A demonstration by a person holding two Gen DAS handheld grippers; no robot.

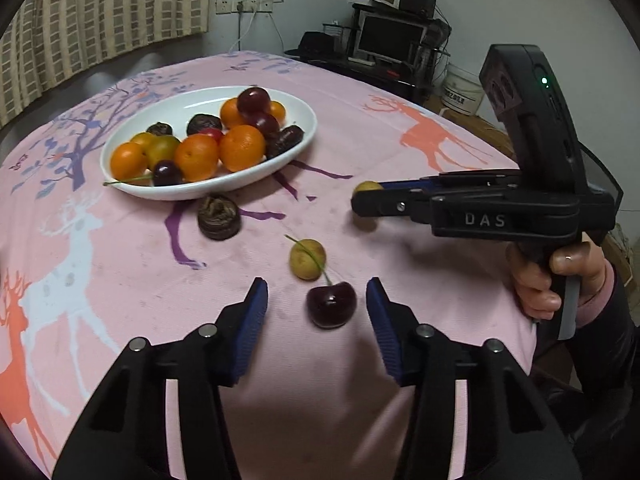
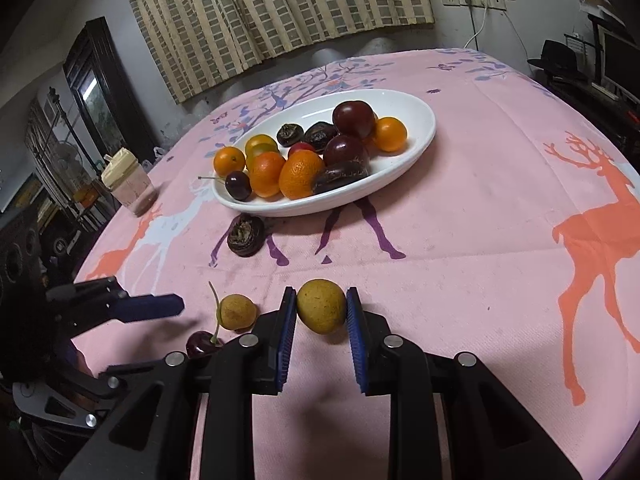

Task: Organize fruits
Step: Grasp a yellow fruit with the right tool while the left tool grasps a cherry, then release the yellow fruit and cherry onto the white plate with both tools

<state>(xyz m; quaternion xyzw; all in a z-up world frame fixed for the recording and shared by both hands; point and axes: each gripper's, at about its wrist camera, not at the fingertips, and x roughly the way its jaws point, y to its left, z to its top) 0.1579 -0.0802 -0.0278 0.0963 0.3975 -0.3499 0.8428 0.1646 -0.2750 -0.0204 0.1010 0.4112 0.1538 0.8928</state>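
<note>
A dark red cherry (image 1: pixel 331 304) with a green stem lies on the pink tablecloth between the fingers of my left gripper (image 1: pixel 318 310), which is open, with a gap on both sides of the fruit. My right gripper (image 2: pixel 321 316) is shut on a yellow-brown round fruit (image 2: pixel 321 311) just above the cloth. From the left wrist view the right gripper (image 1: pixel 362 202) reaches in from the right, held by a hand (image 1: pixel 560 280). A second yellow-brown fruit (image 1: pixel 307 259) lies beside the cherry. The white oval plate (image 1: pixel 192 108) holds several oranges, dark plums, cherries and wrinkled dark fruits.
A wrinkled dark fruit (image 1: pixel 219 216) lies on the cloth just in front of the plate. A jar with a cream lid (image 2: pixel 128 184) stands near the table's left edge. Beyond the table are a monitor (image 1: pixel 390 36) on a shelf and a white bucket (image 1: pixel 462 92).
</note>
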